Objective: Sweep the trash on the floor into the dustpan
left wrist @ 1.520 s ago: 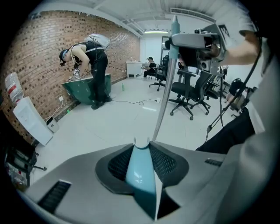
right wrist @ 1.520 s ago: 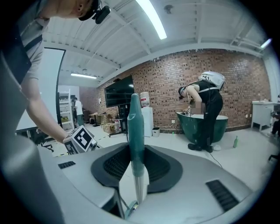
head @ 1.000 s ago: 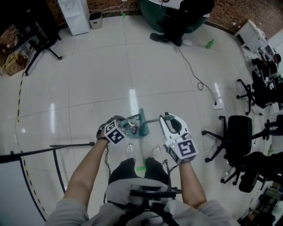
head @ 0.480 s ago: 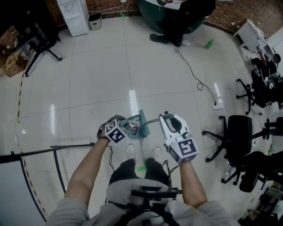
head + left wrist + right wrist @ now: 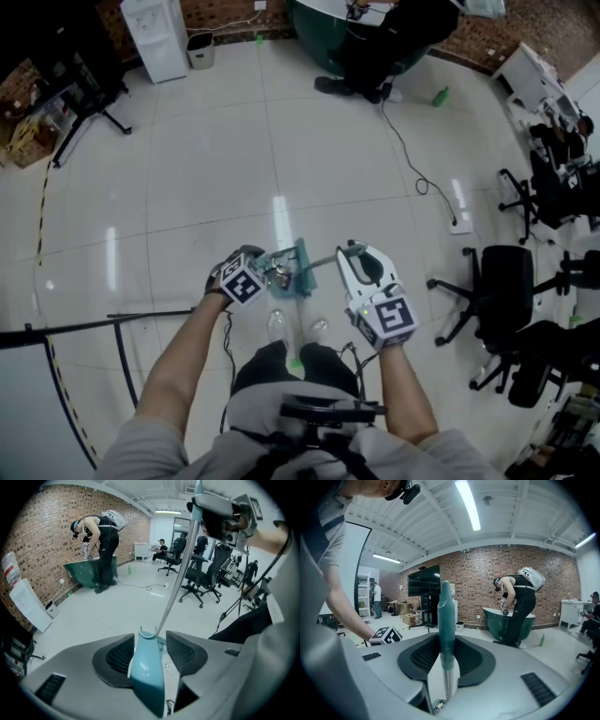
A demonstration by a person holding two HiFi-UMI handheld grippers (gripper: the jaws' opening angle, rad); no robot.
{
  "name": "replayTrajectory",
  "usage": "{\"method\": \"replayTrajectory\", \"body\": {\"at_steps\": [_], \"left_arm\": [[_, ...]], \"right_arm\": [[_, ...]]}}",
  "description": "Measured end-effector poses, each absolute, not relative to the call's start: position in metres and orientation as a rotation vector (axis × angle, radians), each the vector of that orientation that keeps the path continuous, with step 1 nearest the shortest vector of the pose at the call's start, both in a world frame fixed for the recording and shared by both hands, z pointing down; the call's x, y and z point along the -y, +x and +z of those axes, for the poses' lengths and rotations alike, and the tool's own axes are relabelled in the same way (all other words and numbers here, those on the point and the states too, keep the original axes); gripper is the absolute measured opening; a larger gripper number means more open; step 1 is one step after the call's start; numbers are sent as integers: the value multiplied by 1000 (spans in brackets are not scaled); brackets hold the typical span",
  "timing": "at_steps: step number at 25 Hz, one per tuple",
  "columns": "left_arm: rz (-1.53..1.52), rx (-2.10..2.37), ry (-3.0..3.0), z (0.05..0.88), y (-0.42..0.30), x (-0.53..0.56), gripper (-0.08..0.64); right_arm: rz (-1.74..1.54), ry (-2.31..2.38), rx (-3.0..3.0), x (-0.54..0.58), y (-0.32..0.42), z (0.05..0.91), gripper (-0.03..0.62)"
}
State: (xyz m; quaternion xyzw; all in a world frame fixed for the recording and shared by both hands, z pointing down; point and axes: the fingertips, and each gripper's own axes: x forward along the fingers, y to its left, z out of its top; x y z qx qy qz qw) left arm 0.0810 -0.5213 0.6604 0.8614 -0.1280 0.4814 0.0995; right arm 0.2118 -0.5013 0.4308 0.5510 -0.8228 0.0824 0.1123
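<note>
A teal dustpan (image 5: 298, 267) stands on the floor just ahead of the person's feet, with small bits of trash (image 5: 278, 273) in it. My left gripper (image 5: 265, 267) points down at it. In the left gripper view the pale teal dustpan handle (image 5: 146, 667) stands between the jaws of the left gripper (image 5: 149, 641). The jaws are opening and a gap shows beside the handle. My right gripper (image 5: 350, 250) is shut on the broom handle (image 5: 323, 259). In the right gripper view its teal top and metal rod (image 5: 445, 620) are pinched in the right gripper (image 5: 446, 656).
A black office chair (image 5: 506, 281) stands close on the right, with more chairs beyond it. A black cable (image 5: 412, 159) crosses the floor ahead. A stand's legs (image 5: 122, 319) reach in from the left. A person (image 5: 384, 33) bends over a green tub at the far wall.
Both grippers, the dustpan and the broom stay where they were. The person's feet have shifted slightly to the right.
</note>
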Motion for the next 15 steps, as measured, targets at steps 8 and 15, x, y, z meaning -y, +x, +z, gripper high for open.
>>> {"method": "replayTrajectory", "body": {"at_steps": [8, 15], "left_arm": [[1311, 342, 2564, 630, 67, 522, 274], [1026, 194, 2617, 587, 21, 539, 264]], "right_arm": [[215, 1485, 2506, 497, 187, 423, 101], [219, 1433, 2565, 506, 139, 412, 101]]}}
